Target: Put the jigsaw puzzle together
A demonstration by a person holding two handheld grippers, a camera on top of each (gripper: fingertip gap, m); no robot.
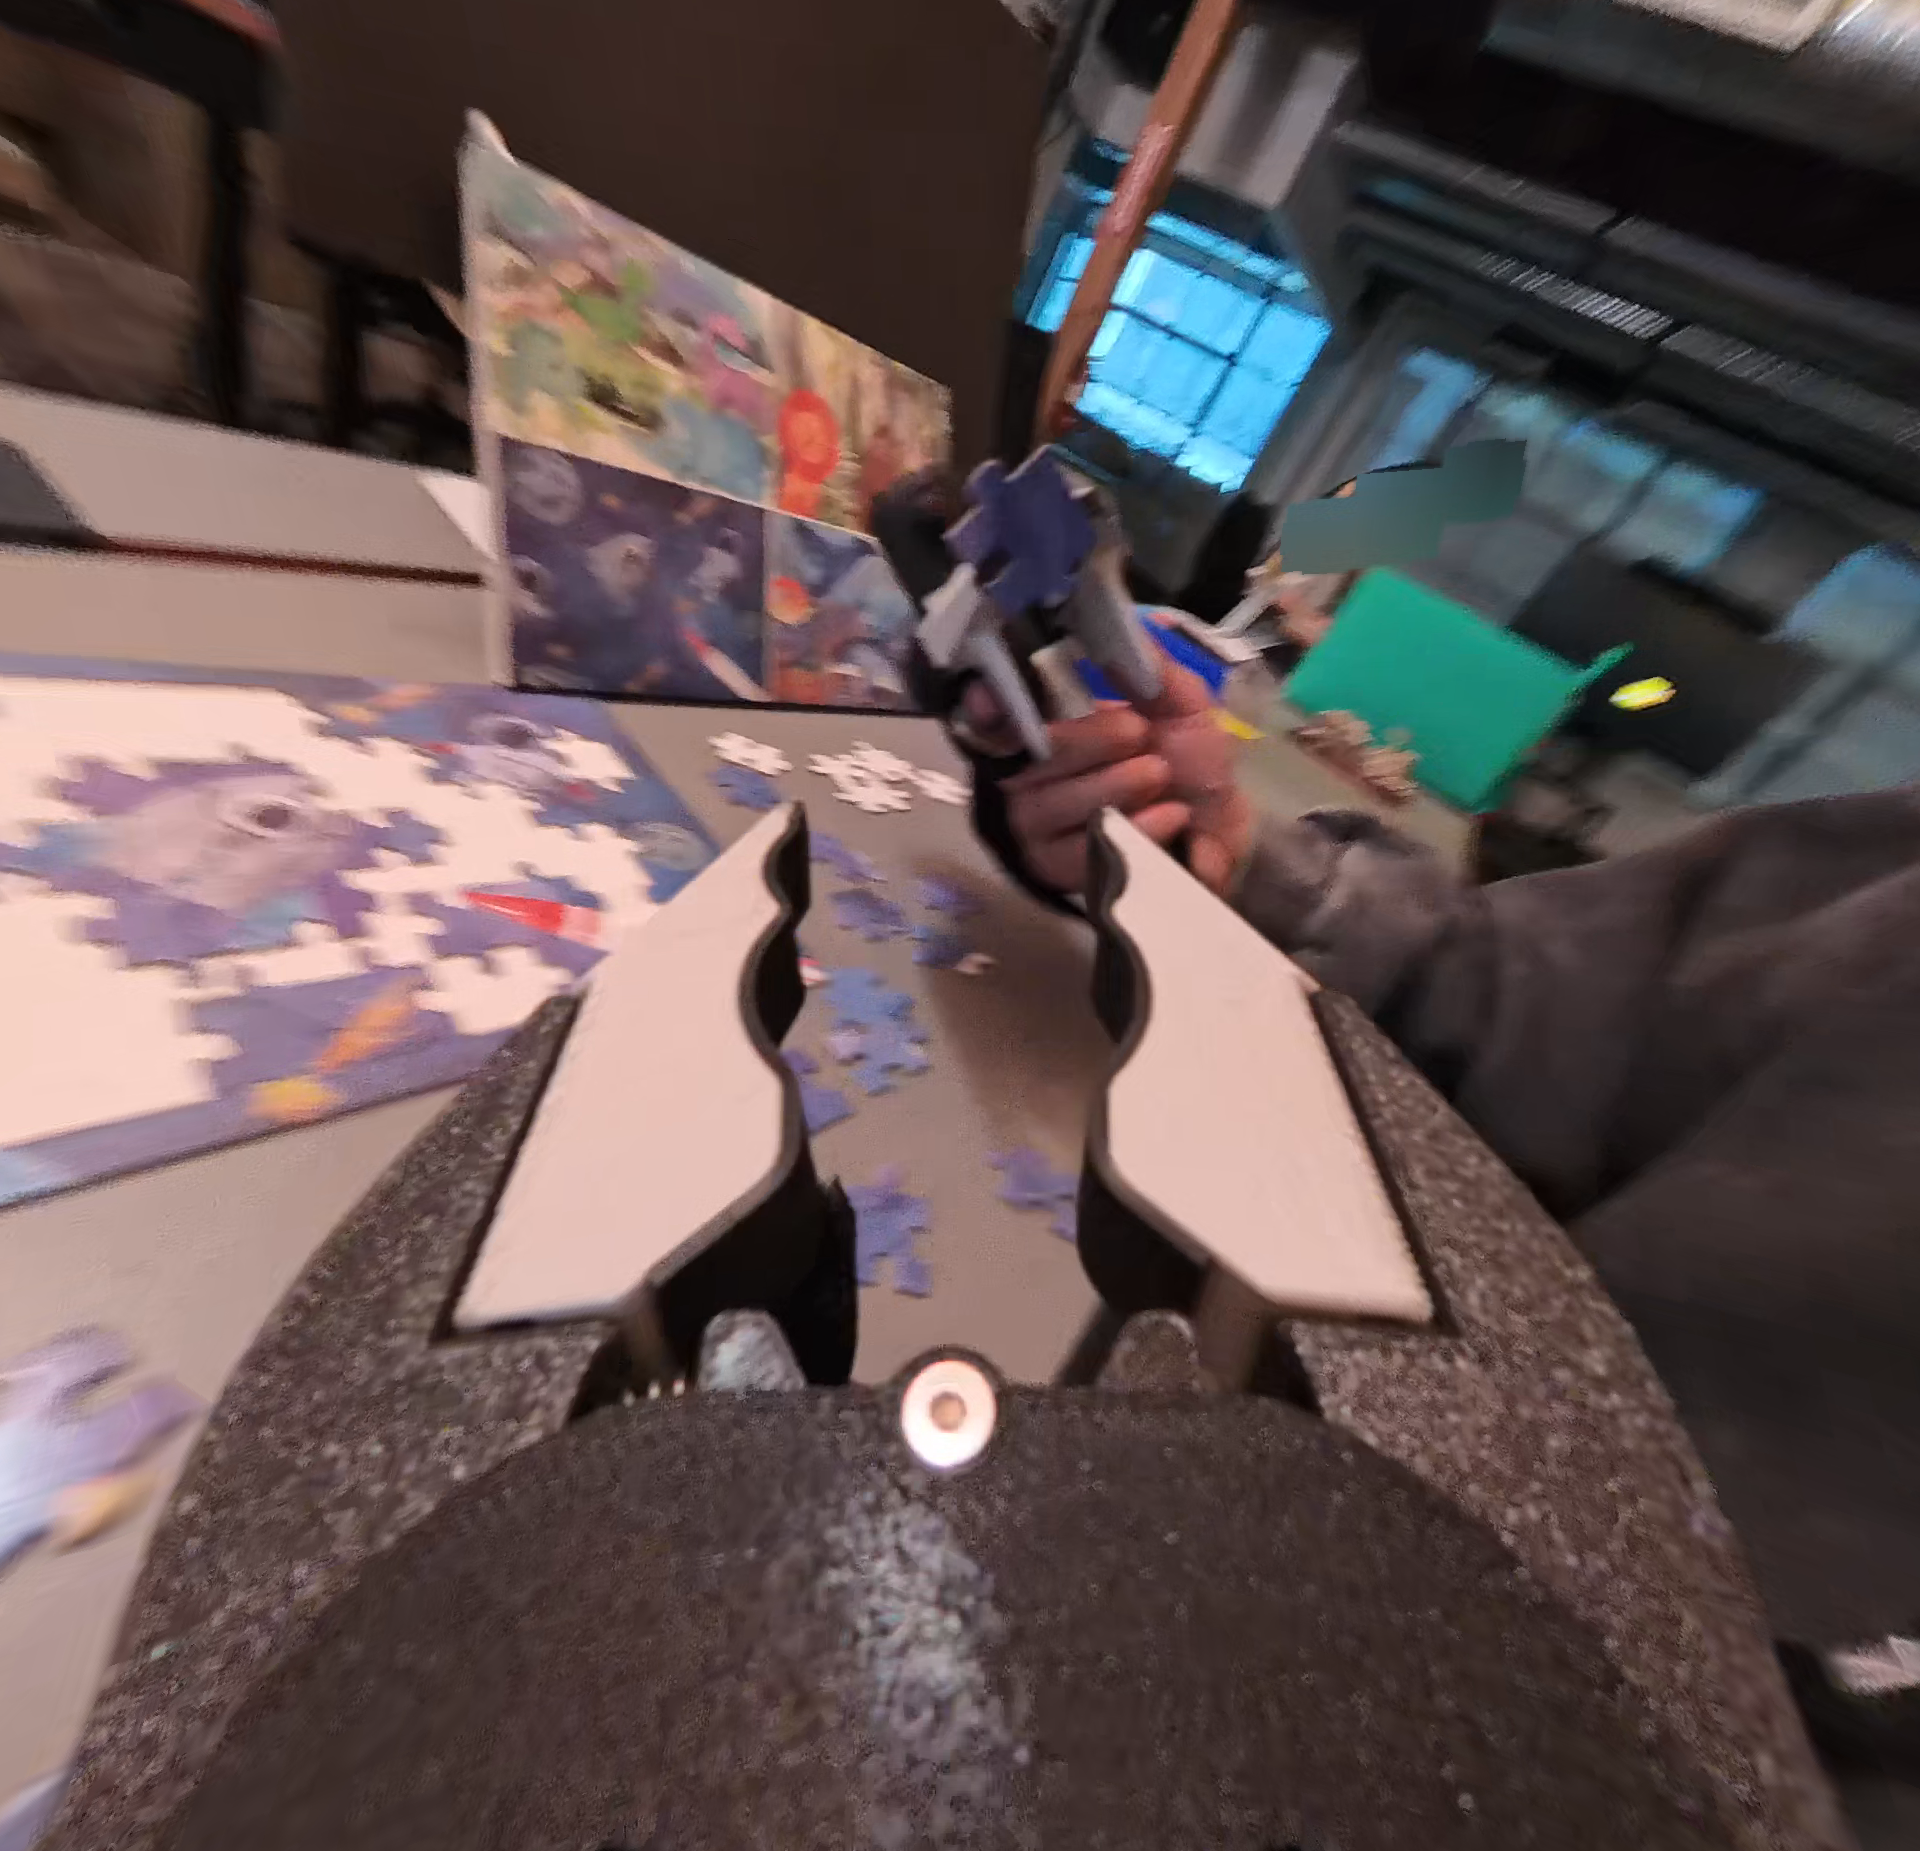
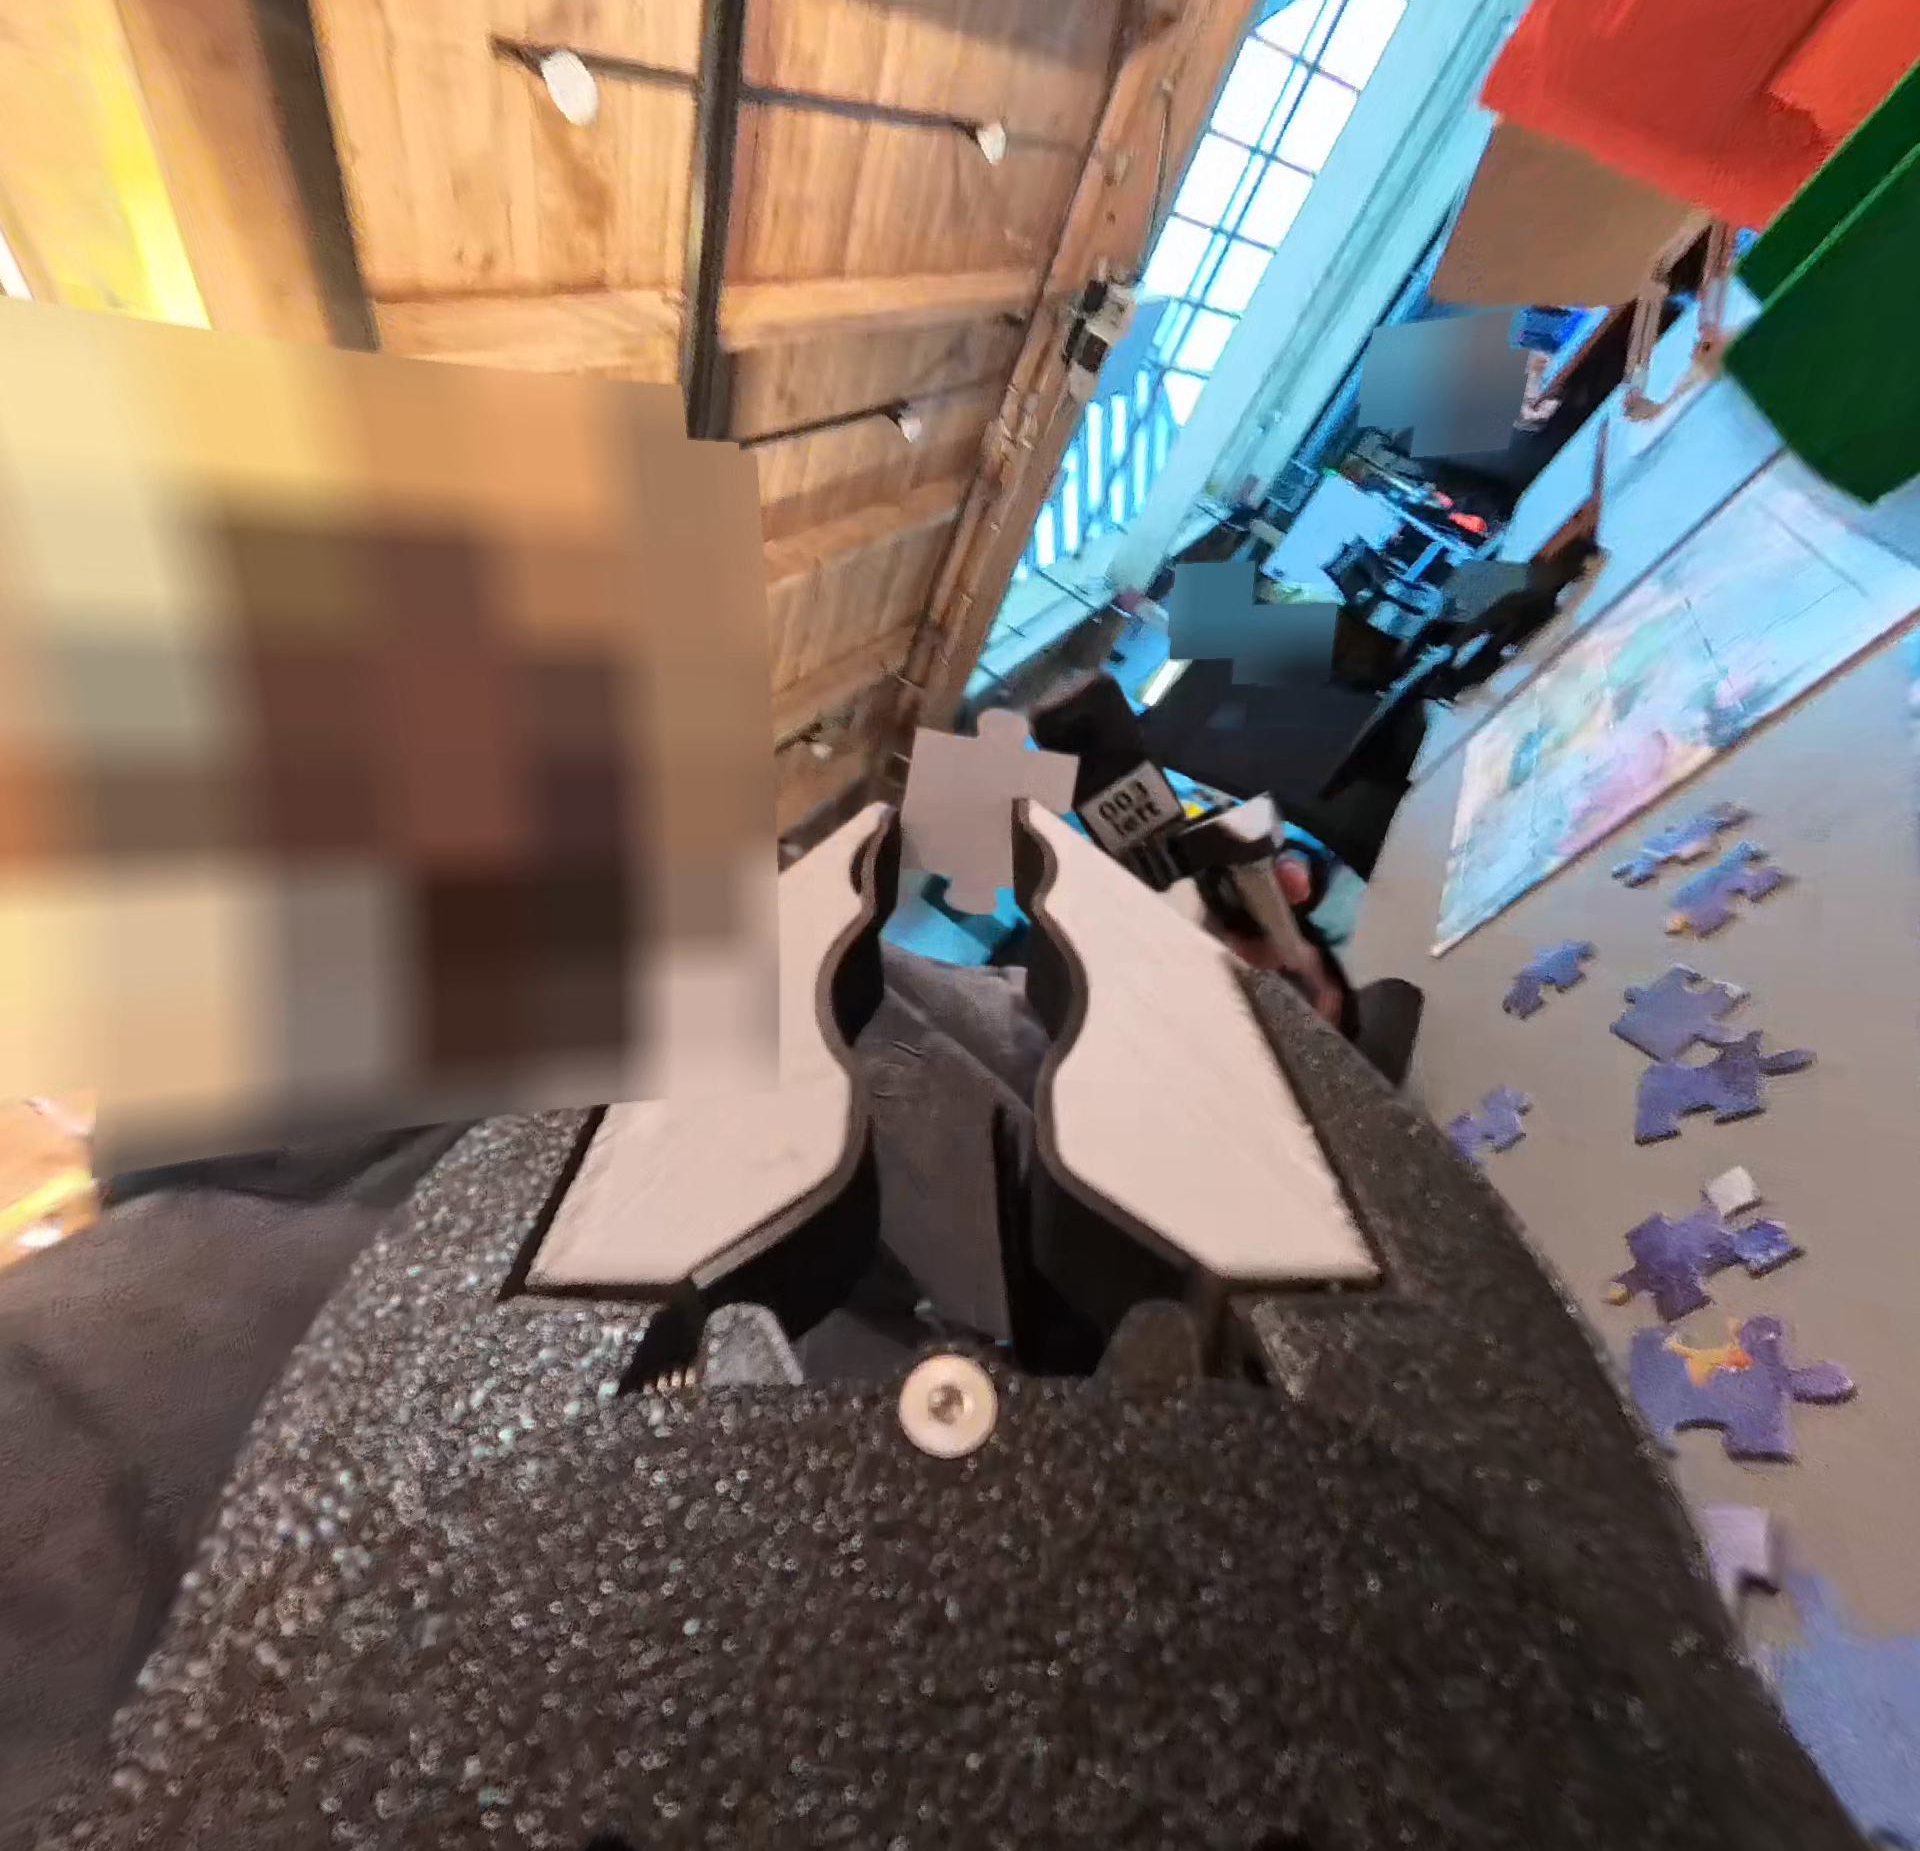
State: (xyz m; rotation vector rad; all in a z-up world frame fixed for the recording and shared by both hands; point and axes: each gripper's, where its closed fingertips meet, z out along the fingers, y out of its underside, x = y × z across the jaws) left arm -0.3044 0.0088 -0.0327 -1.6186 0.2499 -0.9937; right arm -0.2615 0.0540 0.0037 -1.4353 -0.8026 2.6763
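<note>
Right hand-held gripper has a piece, lifted off the desk.
Its fingers are pinched on one puzzle piece, grey back toward its cam, blue face outward. Left hand-held gripper is spread wide w/ nothing in it. Part-built jigsaw lies at left, loose pieces beside it. Prob best: turn the piece flat, match tabs to a gap, lower gently, press w/o shoving neighbours.

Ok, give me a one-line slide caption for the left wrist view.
Open left tongs over loose pieces while the right tongs hold up a blue piece beside the half-built puzzle.
</note>
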